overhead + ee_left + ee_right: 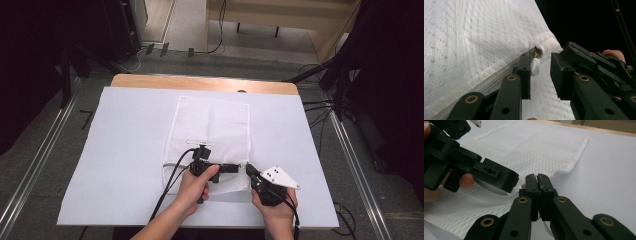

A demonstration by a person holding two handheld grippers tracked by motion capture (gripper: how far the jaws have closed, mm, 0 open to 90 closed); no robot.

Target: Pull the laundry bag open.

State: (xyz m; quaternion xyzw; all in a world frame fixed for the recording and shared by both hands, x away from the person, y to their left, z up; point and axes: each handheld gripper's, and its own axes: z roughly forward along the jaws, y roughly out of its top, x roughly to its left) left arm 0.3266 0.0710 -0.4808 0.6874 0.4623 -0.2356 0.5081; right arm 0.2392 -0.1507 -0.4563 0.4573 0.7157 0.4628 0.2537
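Mesh laundry bag [212, 132], white, lies flat on the pale surface [125, 150], its zippered edge toward the person. Left hand-held gripper [235, 168] lies level along that near edge, pointing at the bag's near right corner; in the left gripper view its jaws stand apart with the white zipper pull [534, 67] between them, touching the left jaw only, the pads not pressing on it. Right hand-held gripper [250, 170] meets the same corner from the right, its jaws closed tight on a thin bit of the bag's corner fabric [539, 181] in the right gripper view.
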